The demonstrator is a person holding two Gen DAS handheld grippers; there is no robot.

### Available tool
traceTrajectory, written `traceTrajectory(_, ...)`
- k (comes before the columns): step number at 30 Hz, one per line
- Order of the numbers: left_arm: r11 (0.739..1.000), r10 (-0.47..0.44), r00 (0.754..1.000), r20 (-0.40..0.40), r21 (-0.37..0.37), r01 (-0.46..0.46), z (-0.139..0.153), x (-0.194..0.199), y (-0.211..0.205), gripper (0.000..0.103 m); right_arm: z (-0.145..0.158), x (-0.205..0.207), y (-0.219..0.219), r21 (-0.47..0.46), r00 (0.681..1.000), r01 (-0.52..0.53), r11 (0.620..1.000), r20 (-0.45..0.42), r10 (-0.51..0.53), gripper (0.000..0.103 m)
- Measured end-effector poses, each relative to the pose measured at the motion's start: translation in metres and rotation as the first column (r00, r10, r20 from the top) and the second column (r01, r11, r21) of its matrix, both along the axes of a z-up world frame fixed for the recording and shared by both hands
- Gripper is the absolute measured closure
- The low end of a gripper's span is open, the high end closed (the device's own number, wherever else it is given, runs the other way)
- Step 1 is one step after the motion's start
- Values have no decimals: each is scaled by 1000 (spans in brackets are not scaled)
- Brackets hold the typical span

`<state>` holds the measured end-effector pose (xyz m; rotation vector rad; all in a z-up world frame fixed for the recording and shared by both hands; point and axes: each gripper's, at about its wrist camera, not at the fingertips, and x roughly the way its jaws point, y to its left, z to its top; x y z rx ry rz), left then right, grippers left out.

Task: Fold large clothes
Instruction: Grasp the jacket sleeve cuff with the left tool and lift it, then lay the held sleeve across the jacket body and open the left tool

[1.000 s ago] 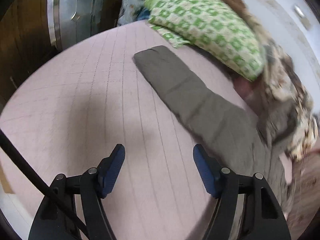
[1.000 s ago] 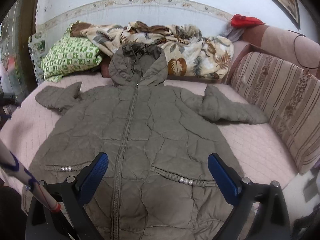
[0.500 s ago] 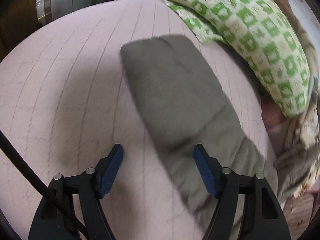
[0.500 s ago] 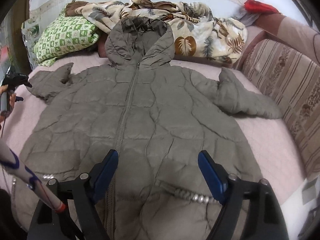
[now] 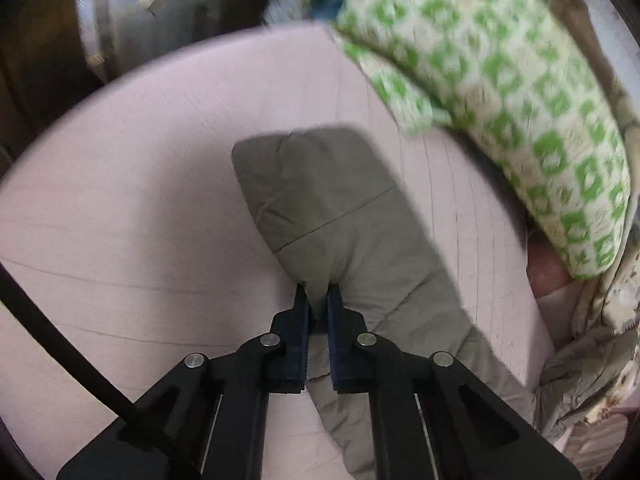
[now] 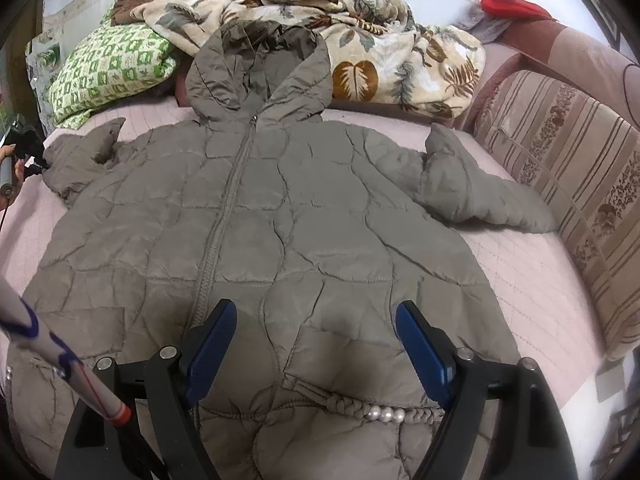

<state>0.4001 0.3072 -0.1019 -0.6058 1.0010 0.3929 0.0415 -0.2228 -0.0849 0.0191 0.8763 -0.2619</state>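
Observation:
An olive quilted hooded jacket (image 6: 280, 208) lies front up and zipped on a pink quilted bed (image 6: 532, 280), sleeves spread to both sides. In the left wrist view my left gripper (image 5: 318, 292) is shut on the jacket's left sleeve (image 5: 328, 204), pinching its near edge a little behind the cuff. That gripper also shows small at the far left of the right wrist view (image 6: 24, 140). My right gripper (image 6: 316, 316) is open and empty, hovering over the jacket's lower front above the beaded pocket trim (image 6: 384, 414).
A green-and-white pillow (image 5: 520, 80) (image 6: 112, 64) and a leaf-print blanket (image 6: 380, 56) lie at the head of the bed. A striped sofa back (image 6: 580, 184) runs along the right. A red cloth (image 6: 508, 4) sits at the far right corner.
My left gripper moved forward onto the sleeve and shut on it. My right gripper moved closer over the jacket's lower front and stayed open.

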Motion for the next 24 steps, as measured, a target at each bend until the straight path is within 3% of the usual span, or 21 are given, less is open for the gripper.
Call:
traceTrajectory(3,995,50,999,9,89,-50,35,-19,14,96,6,-5,4,-9,1000,-16,1000,21,16,20)
traceTrajectory(7,989,40,999,22,144,-43,63,-37,5,96,11,-16,9,17,999,-33,999,43,33,23)
traceTrajectory(10,970,-29,998,61,241,14,92,-50,-33,97,17,-26,9,30,997,-38,999,65,36,24)
traceTrajectory(13,956,-162,981,109,264,129,116,-63,-89,97,22,-39,4,46,995,-32,998,96,27,24)
traceTrajectory(18,905,-387,910,148,250,343,129,-84,-211,97,22,-56,-13,105,993,3,994,121,-16,24)
traceTrajectory(24,797,-604,786,133,118,593,86,-109,-361,97,25,-74,-40,164,986,47,985,148,-72,24)
